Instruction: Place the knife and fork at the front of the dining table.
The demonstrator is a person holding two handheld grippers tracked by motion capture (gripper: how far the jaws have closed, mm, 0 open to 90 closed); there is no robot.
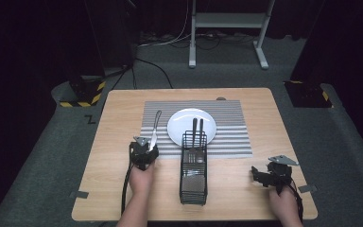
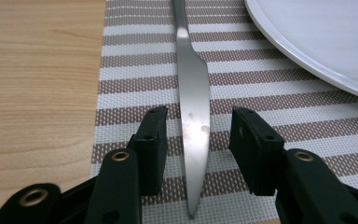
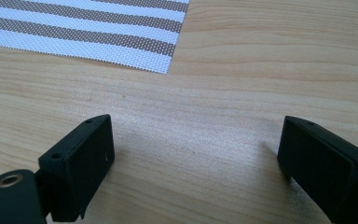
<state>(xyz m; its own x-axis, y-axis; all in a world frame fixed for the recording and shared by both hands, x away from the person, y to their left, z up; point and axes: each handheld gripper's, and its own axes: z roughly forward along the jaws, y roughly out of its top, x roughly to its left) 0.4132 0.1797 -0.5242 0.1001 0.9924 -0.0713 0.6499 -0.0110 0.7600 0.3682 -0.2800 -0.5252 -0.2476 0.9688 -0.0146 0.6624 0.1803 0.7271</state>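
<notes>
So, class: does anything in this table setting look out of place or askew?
Slightly: the knife lies left of the plate on the striped mat, its tip overhanging the mat's near edge between the left gripper's open jaws.

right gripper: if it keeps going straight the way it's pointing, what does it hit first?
Probably nothing soon. The right gripper, jaws open, points across the bare wooden table; the striped placemat's corner lies ahead and off to the side, flat. Depth is hard to judge.

The long, slim, shiny steel table knife is lying flat on the brown-and-white striped woven placemat, just beside the round white plate, its blade tip nearest the mat's near edge, handle pointing away.
</notes>
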